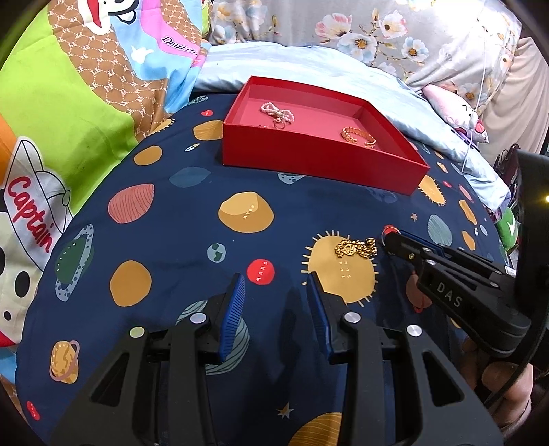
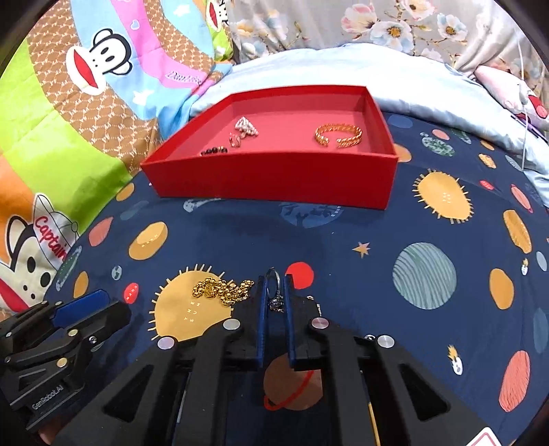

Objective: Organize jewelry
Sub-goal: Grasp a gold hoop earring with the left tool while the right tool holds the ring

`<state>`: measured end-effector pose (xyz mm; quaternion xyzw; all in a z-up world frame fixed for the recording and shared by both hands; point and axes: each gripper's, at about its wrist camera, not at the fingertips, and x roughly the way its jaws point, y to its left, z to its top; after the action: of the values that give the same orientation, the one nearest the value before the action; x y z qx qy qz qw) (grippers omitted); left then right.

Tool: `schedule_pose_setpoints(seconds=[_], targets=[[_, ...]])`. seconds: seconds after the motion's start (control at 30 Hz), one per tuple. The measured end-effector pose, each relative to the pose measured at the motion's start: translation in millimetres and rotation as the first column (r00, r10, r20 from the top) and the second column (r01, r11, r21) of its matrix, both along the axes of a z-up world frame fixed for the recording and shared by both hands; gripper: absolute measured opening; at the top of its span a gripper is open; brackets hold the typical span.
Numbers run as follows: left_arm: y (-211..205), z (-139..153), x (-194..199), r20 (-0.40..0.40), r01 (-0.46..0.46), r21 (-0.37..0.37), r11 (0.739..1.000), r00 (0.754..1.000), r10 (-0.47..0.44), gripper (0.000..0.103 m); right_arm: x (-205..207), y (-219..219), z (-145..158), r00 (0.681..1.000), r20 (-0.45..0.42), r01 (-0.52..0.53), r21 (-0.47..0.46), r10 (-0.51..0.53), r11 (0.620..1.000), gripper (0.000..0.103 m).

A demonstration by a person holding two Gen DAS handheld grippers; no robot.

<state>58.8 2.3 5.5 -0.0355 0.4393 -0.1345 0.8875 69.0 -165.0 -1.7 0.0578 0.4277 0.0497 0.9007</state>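
A red open box (image 2: 274, 178) sits on the bed and holds a gold bangle (image 2: 339, 135), a pearl bow piece (image 2: 245, 127), a small silver piece (image 2: 235, 139) and dark beads (image 2: 214, 151). My right gripper (image 2: 274, 279) is shut on a thin silver ring (image 2: 276, 302), low over the bedsheet. A gold chain (image 2: 223, 288) lies in a heap just left of it. My left gripper (image 1: 276, 278) hovers open and holds nothing, left of and nearer than the chain (image 1: 357, 247). The left wrist view shows the right gripper (image 1: 391, 236) beside the chain, and the box (image 1: 308, 161) beyond it.
The bedsheet (image 1: 164, 240) is dark blue with printed planets. A bright cartoon quilt (image 1: 68, 103) is piled at the left. A pale blue cover (image 2: 308, 68) and floral pillows (image 2: 394, 24) lie behind the box. A white cable (image 1: 477, 103) hangs at the right.
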Motion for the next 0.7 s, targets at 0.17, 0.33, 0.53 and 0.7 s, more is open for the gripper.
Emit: schedule_pose_setpoints(seconds=[0.17,0.33,0.53,0.7], targets=[[-6.3,5.7,-2.5,0.007,0.015,-0.007,1.0,1.0,-0.015,0.036,-26.4,-11.5,16.7,0.999,0.041,0.018,0.016,-0.019,1.0,0.008],[-21.5,12.1,-5.2,0.016,0.05,-0.018,0.999,0.999,-0.049,0.036,-62.6,-41.8,19.2,0.995,0.029,0.09,0.02,-0.091,0.996,0.008],[-51.7,15.1,-9.7,0.007,0.118,-0.036,0.992,0.993,-0.118,0.036,-90.4,-75.9,6.0,0.985,-0.02,0.174,0.022,-0.174,0.984,0.008],[-83.7,17.5,-14.6,-0.005,0.182,-0.063,0.981,0.983,-0.183,0.036,-95.6,-91.4,2.6,0.981,-0.023,0.196,0.049,-0.195,0.979,0.008]])
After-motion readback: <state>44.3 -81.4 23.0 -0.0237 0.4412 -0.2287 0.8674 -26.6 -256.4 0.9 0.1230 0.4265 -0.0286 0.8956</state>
